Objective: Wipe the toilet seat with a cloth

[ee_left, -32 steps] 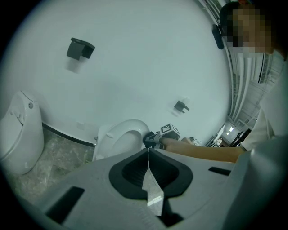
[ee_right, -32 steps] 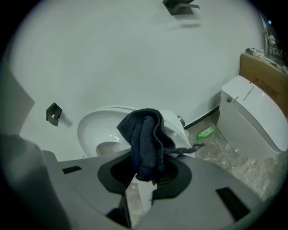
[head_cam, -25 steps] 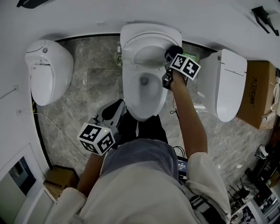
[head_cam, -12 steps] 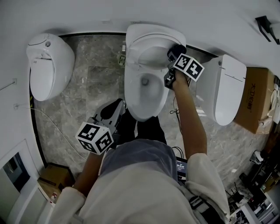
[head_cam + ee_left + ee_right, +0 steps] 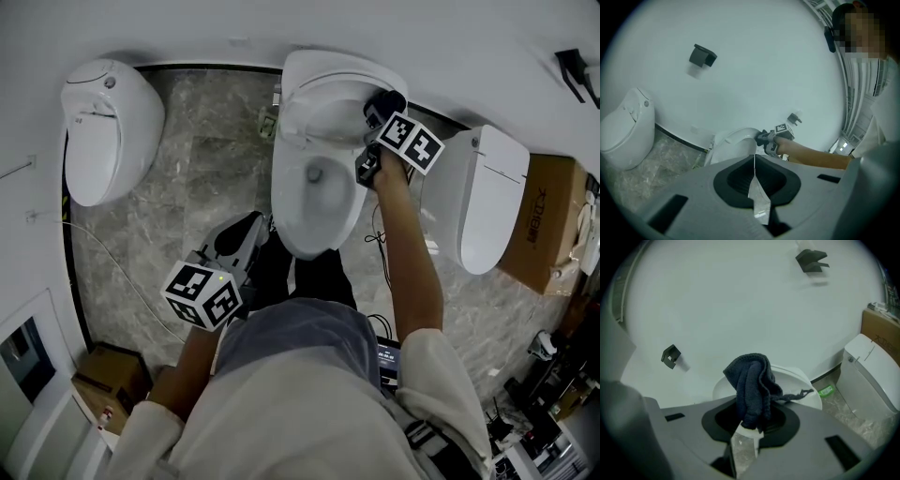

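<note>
R gripper [image 5: 747, 430] w/ cloth [image 5: 752, 380] has been raised slightly toward the back of the seat [image 5: 286, 192] since the earlier frame. Its jaws are clamped on the dark cloth, bunched above them by the seat's right rear rim; contact w/ the seat cannot be told. L gripper [image 5: 754, 161] is held closed & empty, near the person's body, well apart from the seat.

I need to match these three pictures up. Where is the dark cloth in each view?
Head view: dark cloth, top centre, at the right gripper's tip above the middle toilet's rim.
Left gripper view: probably the small dark bit at centre, ahead of the right gripper; too small to confirm.
Right gripper view: centre, clamped between the jaws.
Shared landmark: the middle toilet, by the cloth in all three.
</note>
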The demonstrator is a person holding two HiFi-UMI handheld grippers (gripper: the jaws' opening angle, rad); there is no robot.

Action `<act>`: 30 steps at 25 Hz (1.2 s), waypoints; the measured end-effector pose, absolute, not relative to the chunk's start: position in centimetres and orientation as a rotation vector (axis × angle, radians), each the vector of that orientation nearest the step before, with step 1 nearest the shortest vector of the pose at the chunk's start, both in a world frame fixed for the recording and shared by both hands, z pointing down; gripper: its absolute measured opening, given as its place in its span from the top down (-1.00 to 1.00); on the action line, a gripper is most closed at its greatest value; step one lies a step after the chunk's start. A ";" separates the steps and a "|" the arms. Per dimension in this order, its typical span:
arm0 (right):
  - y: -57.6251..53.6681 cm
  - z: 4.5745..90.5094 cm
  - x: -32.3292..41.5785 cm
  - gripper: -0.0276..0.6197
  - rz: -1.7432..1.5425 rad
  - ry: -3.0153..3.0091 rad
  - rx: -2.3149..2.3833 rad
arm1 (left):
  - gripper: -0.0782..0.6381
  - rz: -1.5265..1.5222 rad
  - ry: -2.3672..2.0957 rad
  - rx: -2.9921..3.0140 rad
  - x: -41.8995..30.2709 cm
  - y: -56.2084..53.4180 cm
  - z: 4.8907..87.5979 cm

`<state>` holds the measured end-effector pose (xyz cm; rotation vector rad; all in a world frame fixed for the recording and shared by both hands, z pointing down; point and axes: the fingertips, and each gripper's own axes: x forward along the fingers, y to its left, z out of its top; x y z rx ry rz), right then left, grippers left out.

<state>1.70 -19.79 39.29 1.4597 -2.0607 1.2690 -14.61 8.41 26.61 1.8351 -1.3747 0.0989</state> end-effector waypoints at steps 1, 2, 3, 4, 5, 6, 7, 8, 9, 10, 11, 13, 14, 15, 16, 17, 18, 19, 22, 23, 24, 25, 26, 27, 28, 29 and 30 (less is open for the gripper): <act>-19.8 39.1 1.4 0.69 1.264 -2.068 1.456 | 0.76 0.095 -1.376 1.831 -14.8 8.6 26.6; -19.8 38.9 1.0 0.69 1.260 -2.077 1.452 | 0.76 0.090 -1.377 1.827 -15.0 8.7 26.7; -19.7 38.6 0.7 0.68 1.257 -2.086 1.449 | 0.76 0.086 -1.377 1.824 -15.1 8.8 26.7; -19.7 38.4 0.3 0.68 1.252 -2.095 1.443 | 0.76 0.085 -1.377 1.821 -15.3 8.9 26.7; -19.6 38.2 -0.1 0.68 1.244 -2.105 1.433 | 0.76 0.087 -1.376 1.821 -15.3 9.0 26.7; -19.5 38.0 -0.5 0.68 1.230 -2.118 1.416 | 0.76 0.093 -1.376 1.822 -15.4 9.0 26.7; -19.4 37.9 -1.0 0.69 1.209 -2.132 1.391 | 0.76 0.101 -1.376 1.825 -15.5 9.1 26.8; -19.4 37.8 -1.5 0.68 1.182 -2.146 1.365 | 0.76 0.106 -1.377 1.829 -15.6 9.1 26.8; -19.4 37.7 -2.0 0.68 1.154 -2.156 1.341 | 0.76 0.108 -1.380 1.830 -15.7 9.2 26.8; -19.3 37.6 -2.4 0.69 1.130 -2.161 1.327 | 0.76 0.106 -1.382 1.828 -15.9 9.2 26.9; -19.3 37.6 -2.7 0.68 1.115 -2.162 1.321 | 0.76 0.101 -1.385 1.823 -16.1 9.4 26.9; -19.4 37.7 -3.0 0.68 1.110 -2.159 1.325 | 0.76 0.093 -1.390 1.810 -16.5 9.7 27.1; -19.4 37.8 -3.1 0.68 1.115 -2.159 1.329 | 0.76 0.090 -1.392 1.804 -16.7 9.8 27.2; -19.4 37.7 -3.2 0.69 1.121 -2.162 1.330 | 0.76 0.088 -1.394 1.799 -16.9 9.9 27.3; -19.3 37.7 -3.5 0.69 1.126 -2.166 1.326 | 0.76 0.086 -1.396 1.794 -17.1 10.1 27.4; -19.2 37.7 -3.8 0.68 1.129 -2.173 1.319 | 0.76 0.083 -1.398 1.789 -17.2 10.2 27.4; -19.1 37.7 -4.1 0.68 1.129 -2.179 1.310 | 0.76 0.080 -1.400 1.784 -17.4 10.4 27.5; -19.1 37.7 -4.4 0.69 1.128 -2.183 1.302 | 0.76 0.078 -1.402 1.779 -17.6 10.6 27.6; -18.9 38.0 -5.5 0.68 1.134 -2.188 1.281 | 0.76 0.071 -1.411 1.765 -18.1 10.9 27.8; -18.7 38.2 -5.9 0.69 1.141 -2.192 1.271 | 0.76 0.069 -1.415 1.761 -18.3 11.0 27.9; -18.6 38.3 -6.3 0.69 1.150 -2.196 1.258 | 0.76 0.067 -1.419 1.757 -18.5 11.1 27.9; -18.3 38.5 -6.8 0.68 1.162 -2.200 1.243 | 0.76 0.067 -1.424 1.752 -18.7 11.3 28.0; -18.1 38.7 -7.3 0.69 1.177 -2.203 1.229 | 0.76 0.066 -1.429 1.747 -18.9 11.5 28.1; -17.9 39.0 -7.7 0.69 1.192 -2.203 1.218 | 0.76 0.067 -1.433 1.741 -19.1 11.6 28.2; -17.8 39.3 -8.0 0.68 1.203 -2.203 1.211 | 0.76 0.068 -1.438 1.735 -19.2 11.8 28.3; -17.8 39.5 -8.3 0.69 1.209 -2.203 1.206 | 0.76 0.069 -1.443 1.730 -19.4 11.9 28.4; -17.8 39.8 -8.5 0.68 1.211 -2.202 1.202 | 0.76 0.070 -1.447 1.724 -19.6 12.0 28.4</act>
